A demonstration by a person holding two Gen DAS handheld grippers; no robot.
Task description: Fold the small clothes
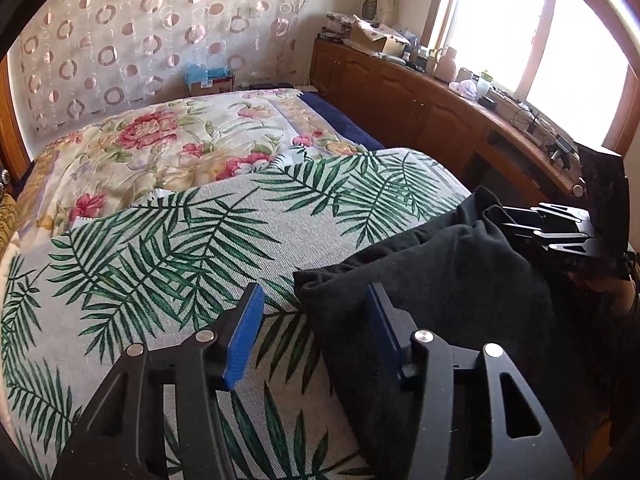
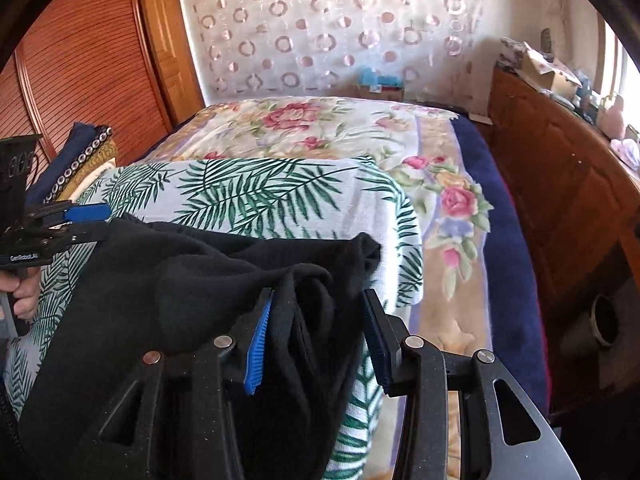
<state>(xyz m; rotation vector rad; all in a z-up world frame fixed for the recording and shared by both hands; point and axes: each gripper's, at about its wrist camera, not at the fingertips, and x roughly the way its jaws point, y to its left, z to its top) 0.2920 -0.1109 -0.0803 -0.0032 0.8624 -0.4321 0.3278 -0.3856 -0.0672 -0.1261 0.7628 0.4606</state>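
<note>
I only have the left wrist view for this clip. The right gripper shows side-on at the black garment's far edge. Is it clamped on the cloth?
Observer: No. In the right wrist view the right gripper has its jaws apart, with a bunched fold of the black garment between them.
Operator: Anything left of the bed that I can't see?
Observer: A slatted wooden wardrobe door, with a stack of folded textiles near it.

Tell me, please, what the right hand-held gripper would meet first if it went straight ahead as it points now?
Probably the bunched black garment: its folds already lie between the open fingers of the right hand-held gripper. Beyond it come the palm-leaf cloth and the floral quilt, though depth is uncertain.
</note>
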